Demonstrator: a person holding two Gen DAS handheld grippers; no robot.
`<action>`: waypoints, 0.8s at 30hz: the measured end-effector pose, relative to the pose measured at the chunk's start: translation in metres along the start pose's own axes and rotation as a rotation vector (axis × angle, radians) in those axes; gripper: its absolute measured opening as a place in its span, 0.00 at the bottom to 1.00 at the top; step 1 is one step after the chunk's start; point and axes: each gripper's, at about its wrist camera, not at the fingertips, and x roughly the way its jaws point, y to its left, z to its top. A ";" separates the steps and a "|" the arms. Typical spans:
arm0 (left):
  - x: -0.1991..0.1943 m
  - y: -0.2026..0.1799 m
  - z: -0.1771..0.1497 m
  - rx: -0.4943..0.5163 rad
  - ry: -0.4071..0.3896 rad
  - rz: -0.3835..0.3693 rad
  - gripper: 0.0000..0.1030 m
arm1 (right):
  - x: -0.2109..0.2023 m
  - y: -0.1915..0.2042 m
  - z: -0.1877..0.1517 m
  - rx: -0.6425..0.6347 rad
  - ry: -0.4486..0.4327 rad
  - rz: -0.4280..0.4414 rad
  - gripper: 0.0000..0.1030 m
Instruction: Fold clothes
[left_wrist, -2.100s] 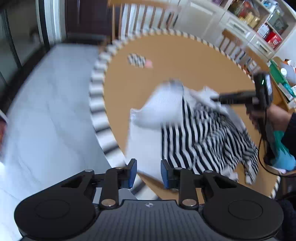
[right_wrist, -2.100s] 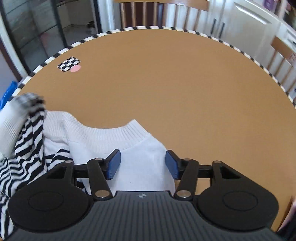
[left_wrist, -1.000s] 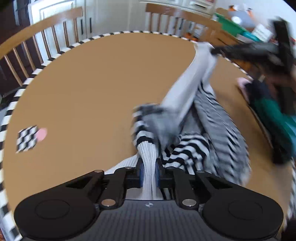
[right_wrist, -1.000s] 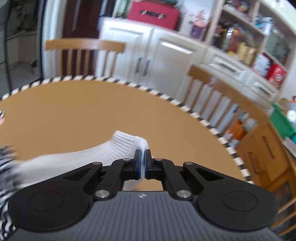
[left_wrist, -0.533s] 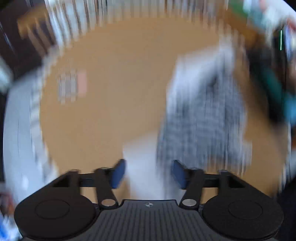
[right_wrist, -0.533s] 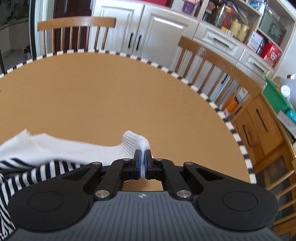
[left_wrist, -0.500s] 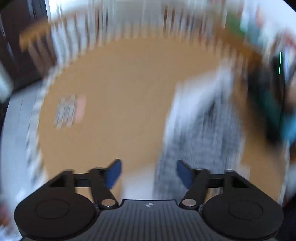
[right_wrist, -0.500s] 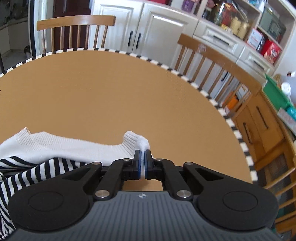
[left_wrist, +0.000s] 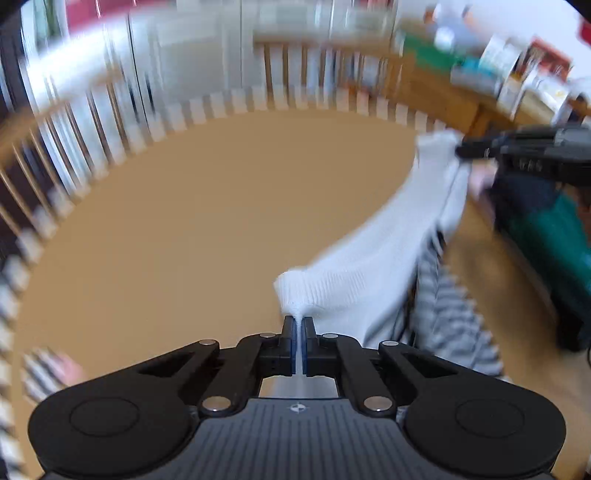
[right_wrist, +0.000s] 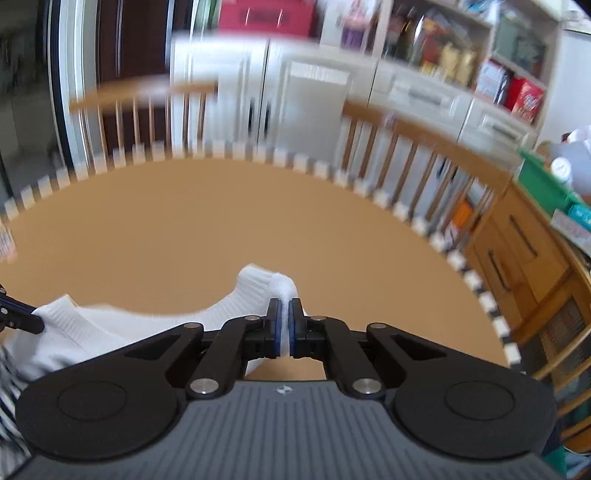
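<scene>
**Sweater pinched at both ends, lifted and stretched for the fold**

We have the white sweater (left_wrist: 373, 266) held up over the right side of the round table (left_wrist: 177, 221), a ribbed white edge strung between our two grippers. Its striped part (left_wrist: 450, 317) hangs below, near right; whether it touches the tabletop we cannot tell. Long axis of the held edge runs from near centre to far right in the left wrist view, sagging in the middle.

Left gripper (left_wrist: 297, 332) is clamped tight on one bunched ribbed corner. Right gripper (right_wrist: 283, 325) is clamped on the other ribbed end; in the left view it (left_wrist: 465, 149) shows at far right, pinching the cloth.

Step, as we judge it: spreading the garment, fold not yet started. Next move likely needs both ends pulled apart evenly, then laid flat on the open tabletop, far left. Frames are blurred. Chairs (right_wrist: 155, 110) and cabinets (right_wrist: 413, 96) beyond the far rim.
</scene>
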 end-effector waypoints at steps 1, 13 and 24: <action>-0.023 0.004 0.014 0.000 -0.059 0.018 0.03 | -0.015 -0.004 0.009 0.010 -0.046 0.003 0.04; 0.091 0.076 0.239 0.150 -0.159 0.592 0.29 | 0.135 -0.025 0.155 -0.064 -0.081 -0.212 0.53; 0.013 0.120 0.018 -0.443 0.025 0.246 0.53 | 0.064 0.011 -0.007 0.184 0.110 0.211 0.38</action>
